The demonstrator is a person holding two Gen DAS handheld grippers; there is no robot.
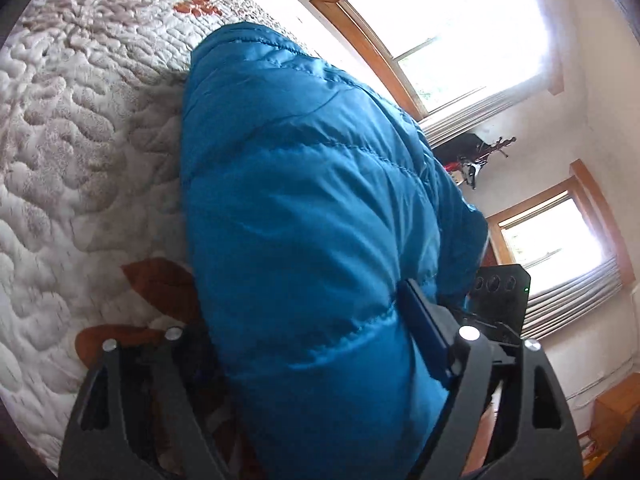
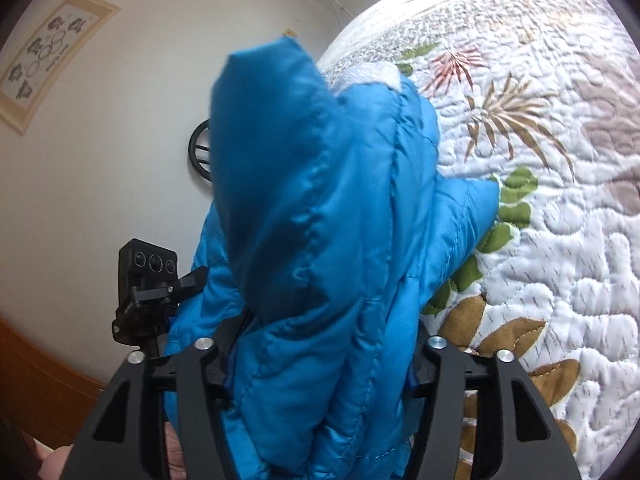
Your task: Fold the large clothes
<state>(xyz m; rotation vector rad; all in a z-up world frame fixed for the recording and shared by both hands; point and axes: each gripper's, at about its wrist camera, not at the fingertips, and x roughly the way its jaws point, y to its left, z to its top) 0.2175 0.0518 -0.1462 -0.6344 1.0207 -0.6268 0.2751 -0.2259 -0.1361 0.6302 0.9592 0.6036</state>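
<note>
A blue quilted puffer jacket [image 1: 304,208] fills the middle of the left wrist view, bunched between my left gripper's [image 1: 316,340] fingers, which are shut on it. The right finger pad [image 1: 424,332] presses its side; the left pad is hidden by fabric. In the right wrist view the same jacket [image 2: 320,240] is bunched up, with a fold standing upward, and my right gripper [image 2: 320,364] is shut on it. The jacket is held over a quilted bedspread [image 1: 80,152]. The other gripper's camera block shows at each view's edge [image 1: 502,292] [image 2: 148,276].
The white floral quilted bedspread [image 2: 552,240] covers the bed under the jacket. Two bright windows [image 1: 448,28] with wooden frames are on the wall beyond. A framed picture [image 2: 52,60] hangs on the white wall. A wooden cabinet [image 1: 616,412] stands low right.
</note>
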